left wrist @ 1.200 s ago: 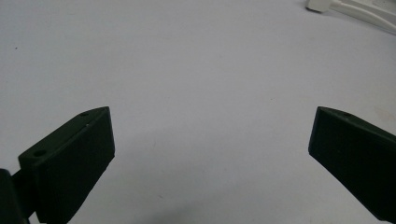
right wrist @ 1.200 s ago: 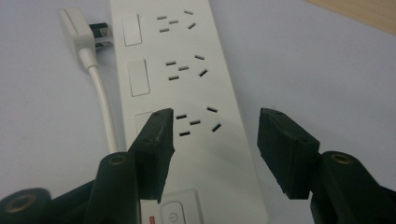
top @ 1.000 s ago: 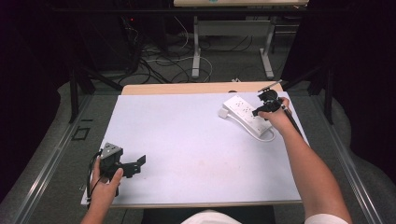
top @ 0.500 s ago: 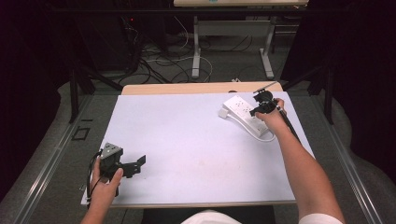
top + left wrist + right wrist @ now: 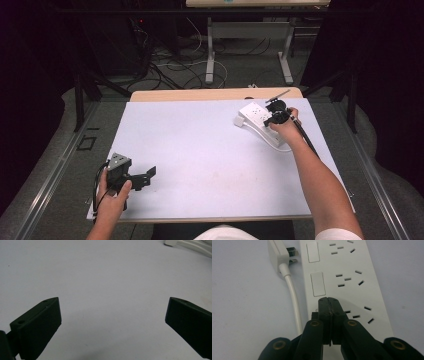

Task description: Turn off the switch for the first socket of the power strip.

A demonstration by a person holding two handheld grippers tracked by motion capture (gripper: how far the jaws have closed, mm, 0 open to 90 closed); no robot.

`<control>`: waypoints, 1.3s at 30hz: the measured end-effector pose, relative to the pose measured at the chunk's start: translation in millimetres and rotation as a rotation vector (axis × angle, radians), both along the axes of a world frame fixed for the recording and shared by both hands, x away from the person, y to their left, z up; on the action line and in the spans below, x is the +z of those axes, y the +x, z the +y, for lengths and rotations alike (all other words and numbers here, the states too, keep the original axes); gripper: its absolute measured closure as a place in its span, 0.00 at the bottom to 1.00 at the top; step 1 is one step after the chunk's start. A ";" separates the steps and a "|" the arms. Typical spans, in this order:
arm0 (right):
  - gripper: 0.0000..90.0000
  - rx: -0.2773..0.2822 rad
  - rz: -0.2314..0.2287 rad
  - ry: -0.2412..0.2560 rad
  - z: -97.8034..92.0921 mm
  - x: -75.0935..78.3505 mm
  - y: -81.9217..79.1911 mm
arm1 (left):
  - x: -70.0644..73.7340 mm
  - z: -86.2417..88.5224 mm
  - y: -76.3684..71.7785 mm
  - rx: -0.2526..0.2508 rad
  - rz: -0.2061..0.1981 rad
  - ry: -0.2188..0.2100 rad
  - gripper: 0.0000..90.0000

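Power strip [image 5: 344, 277], white and long, lies on the far right part of the table [image 5: 210, 150], and the right gripper [image 5: 329, 302] is down on it, jaws pressed together with their tips at one of its rocker switches [image 5: 318, 284]. Each switch sits beside a group of socket slots. No brand or lettering can be read on its face. Just beside it lie its white cord [image 5: 293, 300] and flat plug [image 5: 277, 255], pins bare. Over at the near left corner, the left gripper [image 5: 131, 176] hovers with jaws spread wide, nothing between them.
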State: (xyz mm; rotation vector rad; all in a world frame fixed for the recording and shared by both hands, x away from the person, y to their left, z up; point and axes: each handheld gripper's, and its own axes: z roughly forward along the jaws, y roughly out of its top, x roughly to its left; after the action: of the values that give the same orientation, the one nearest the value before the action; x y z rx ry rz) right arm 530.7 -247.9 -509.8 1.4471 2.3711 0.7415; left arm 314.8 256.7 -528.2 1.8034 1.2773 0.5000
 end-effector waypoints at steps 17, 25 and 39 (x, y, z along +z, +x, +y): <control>1.00 -0.025 -0.004 0.023 7.3 -5.6 -1.4 | 0.3 -0.4 -0.4 -0.002 -0.002 0.000 0.00; 1.00 -0.018 -0.024 0.038 7.6 -9.8 -1.7 | 0.6 -0.5 -0.7 -0.004 -0.001 0.002 0.00; 1.00 -0.015 -0.040 0.041 9.6 -10.7 -1.3 | 0.5 -0.2 -0.6 -0.002 -0.001 0.001 0.00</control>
State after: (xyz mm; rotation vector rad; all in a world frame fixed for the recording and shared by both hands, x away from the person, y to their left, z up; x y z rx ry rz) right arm 529.4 -238.3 -520.4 1.4506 2.3254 0.8130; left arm 314.2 256.6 -527.7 1.8048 1.2749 0.5003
